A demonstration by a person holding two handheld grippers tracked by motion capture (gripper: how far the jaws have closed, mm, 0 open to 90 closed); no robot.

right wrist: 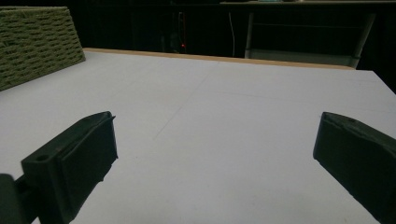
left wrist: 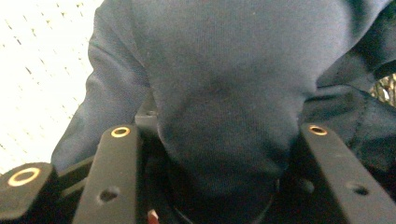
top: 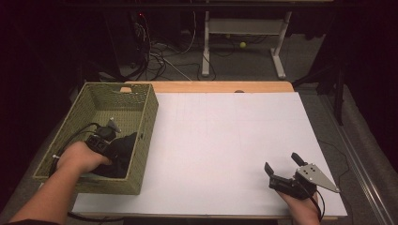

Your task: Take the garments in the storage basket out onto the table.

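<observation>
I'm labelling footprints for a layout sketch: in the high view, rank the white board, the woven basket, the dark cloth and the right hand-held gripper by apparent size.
1. White board
2. Woven basket
3. Dark cloth and right hand-held gripper: they look similar, and the cloth is partly hidden in the basket, so no ranking.

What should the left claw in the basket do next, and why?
Probably finish closing and lift. The left claw is down in the basket with a fold of dark cloth bunched between its jaws, while the right claw rests open on the white table.
</observation>
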